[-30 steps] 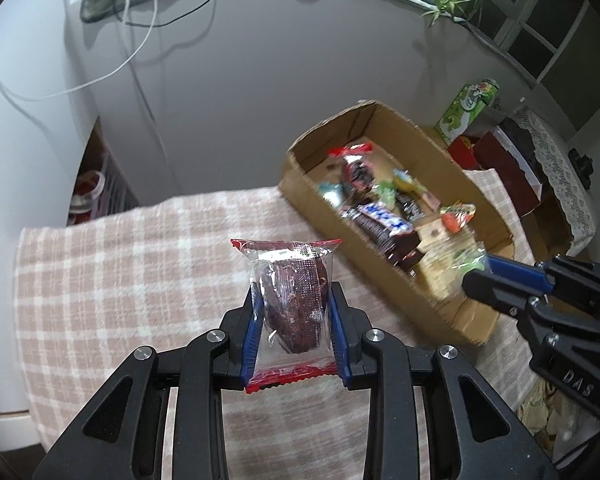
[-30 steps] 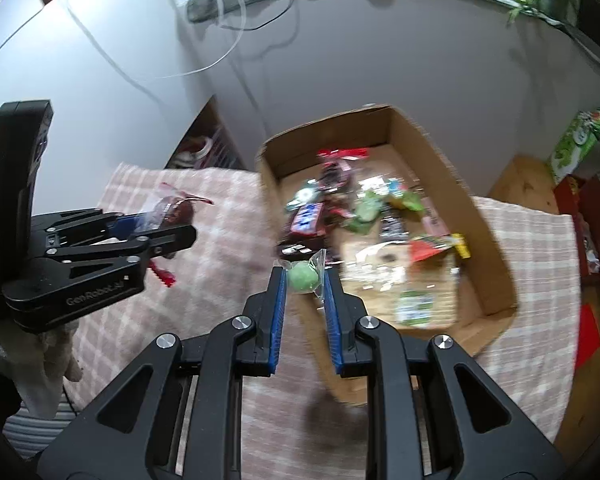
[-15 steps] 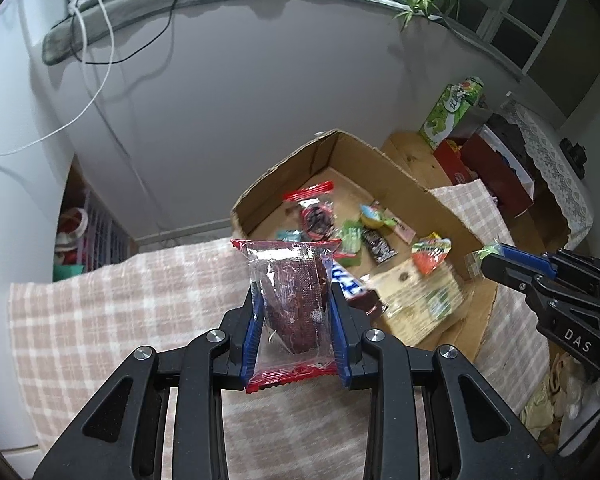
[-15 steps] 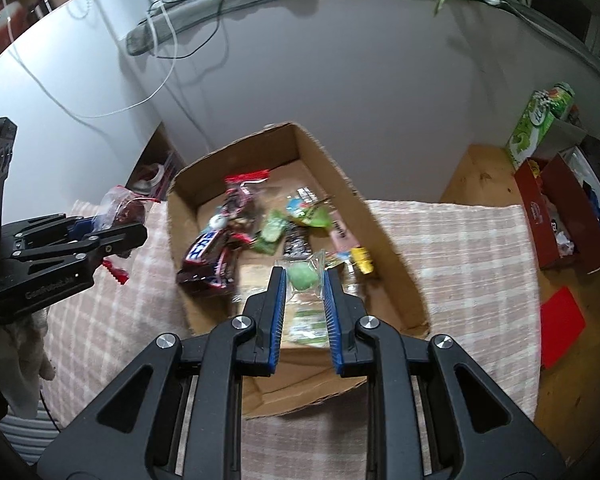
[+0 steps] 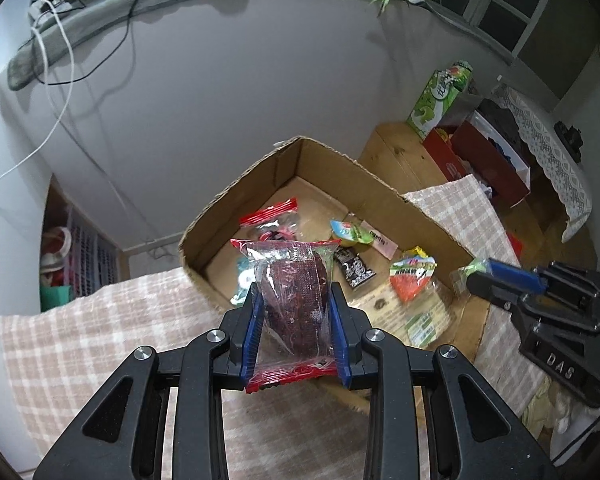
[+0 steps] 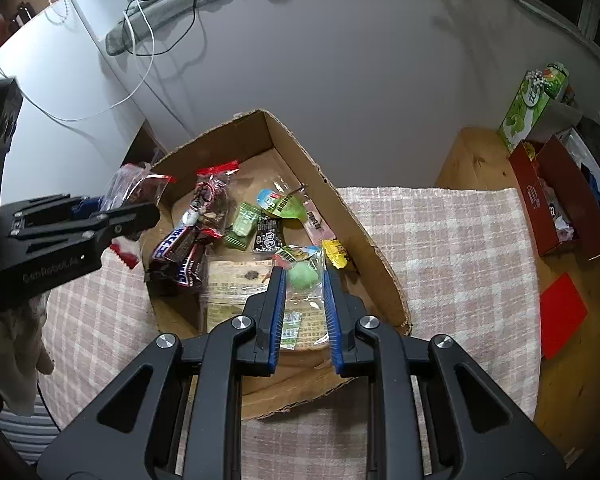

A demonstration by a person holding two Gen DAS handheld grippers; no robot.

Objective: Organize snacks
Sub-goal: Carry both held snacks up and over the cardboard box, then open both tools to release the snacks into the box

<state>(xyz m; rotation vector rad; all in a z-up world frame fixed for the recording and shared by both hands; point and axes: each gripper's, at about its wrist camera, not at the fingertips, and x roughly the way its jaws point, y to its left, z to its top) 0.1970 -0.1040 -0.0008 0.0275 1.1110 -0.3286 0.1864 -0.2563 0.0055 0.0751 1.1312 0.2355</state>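
Observation:
My left gripper is shut on a clear packet with red ends and a dark red snack inside, held above the near left wall of the cardboard box. My right gripper is shut on a small clear packet holding a green round sweet, over the near part of the same box. Each gripper shows in the other's view: the right one at the right, the left one at the left. The box holds several wrapped snacks.
A pink checked cloth covers the table under the box. A grey wall rises just behind. To the right stand a green carton, a red box and a wooden surface. A gloved hand shows at lower left.
Both grippers have travelled across the table with their packets, and the box now lies under and ahead of them. The grips have not changed.

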